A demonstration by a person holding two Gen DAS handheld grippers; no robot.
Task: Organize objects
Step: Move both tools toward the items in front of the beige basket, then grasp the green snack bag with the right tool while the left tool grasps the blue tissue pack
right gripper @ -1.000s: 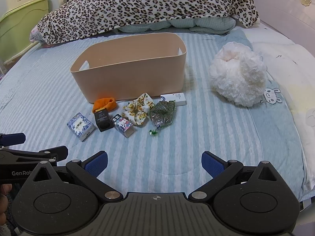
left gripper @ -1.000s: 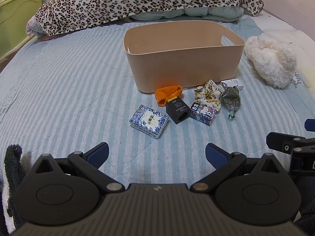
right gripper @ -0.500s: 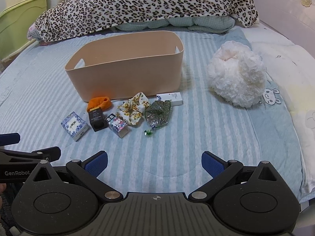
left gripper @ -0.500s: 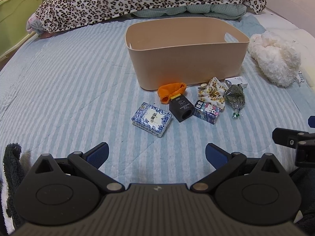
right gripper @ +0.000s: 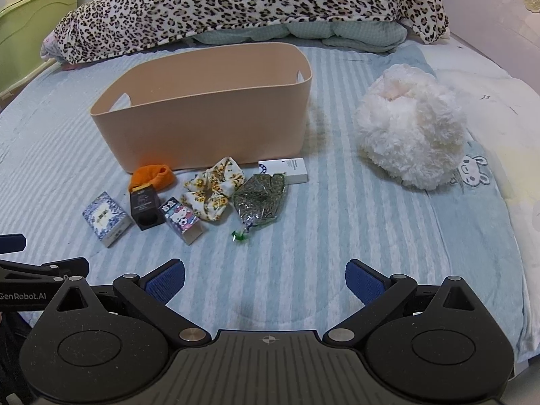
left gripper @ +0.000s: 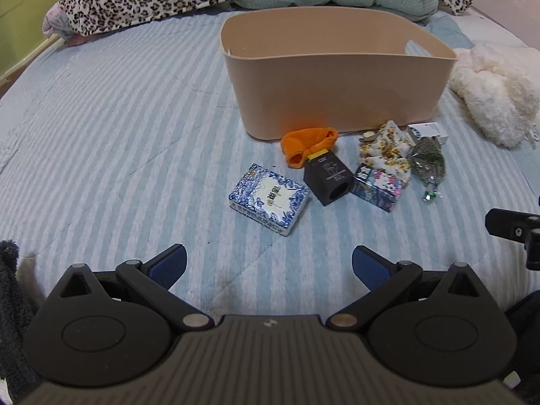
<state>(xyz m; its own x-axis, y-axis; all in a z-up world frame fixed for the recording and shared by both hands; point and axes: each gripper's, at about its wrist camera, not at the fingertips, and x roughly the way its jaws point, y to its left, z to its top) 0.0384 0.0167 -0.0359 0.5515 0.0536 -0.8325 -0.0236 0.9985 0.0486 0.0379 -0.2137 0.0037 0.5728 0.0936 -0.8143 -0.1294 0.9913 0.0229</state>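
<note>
Your left gripper point(left gripper: 269, 263) hangs released, near one beige bin point(left gripper: 337, 77) with seven small items along its near wall, while your right gripper point(right gripper: 265, 276), likewise released, shows one bin point(right gripper: 202, 114) far left of one fluffy toy point(right gripper: 410, 135).

The left gripper point(left gripper: 269, 265) is matte black with a ribbed grey centre plate bearing a small lightning mark, 2 round side discs, silver pivot pins and 2 blue textured fingertips point(left gripper: 169, 264). The right gripper point(right gripper: 265, 278) matches it, but carries a crosshair mark. White "GenRobot.AI" lettering runs along the left gripper's black side.
</note>
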